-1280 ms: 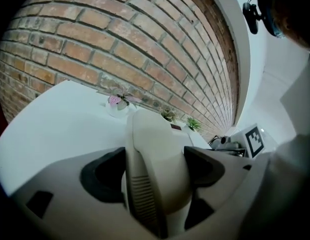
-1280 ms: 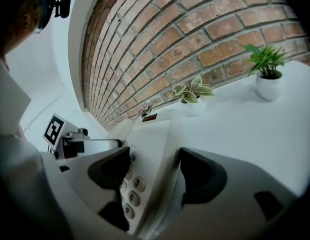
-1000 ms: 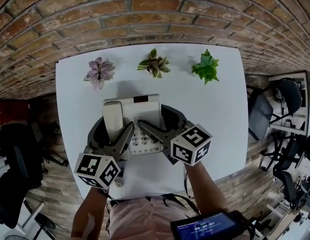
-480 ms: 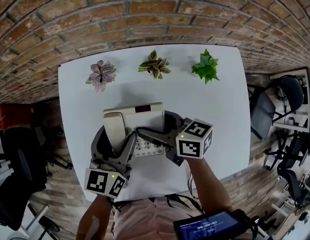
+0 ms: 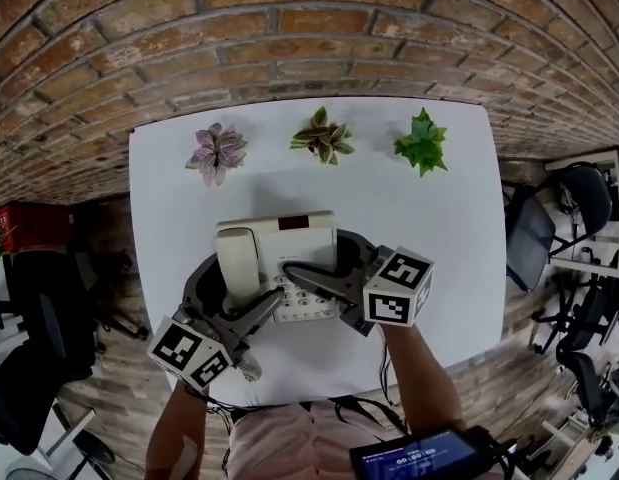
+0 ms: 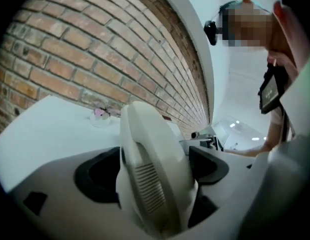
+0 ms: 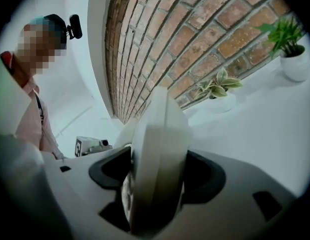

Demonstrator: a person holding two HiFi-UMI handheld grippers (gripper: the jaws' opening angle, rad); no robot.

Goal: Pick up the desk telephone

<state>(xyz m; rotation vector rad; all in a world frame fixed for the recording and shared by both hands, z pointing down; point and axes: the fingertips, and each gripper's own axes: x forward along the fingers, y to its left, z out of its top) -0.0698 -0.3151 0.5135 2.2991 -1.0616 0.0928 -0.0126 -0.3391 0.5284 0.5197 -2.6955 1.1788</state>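
Because the left gripper [image 5: 244,280], jaws just opened wide, merely straddles the handset [image 5: 237,258] while the right gripper [image 5: 314,251], just closing, pinches the desk telephone [image 5: 289,233] mid-way on the table [image 5: 429,218], lifting would likely tilt it, spilling the handset.

The near edge of the desk telephone [image 5: 289,233] is hidden beneath the left gripper [image 5: 239,283], jaws astride it just opening, and the right gripper [image 5: 319,258], jaws astride it just closing; keypad [image 5: 309,309] print between them is too small to read, and left pad contact is lost behind the blurred handset [image 6: 155,174].
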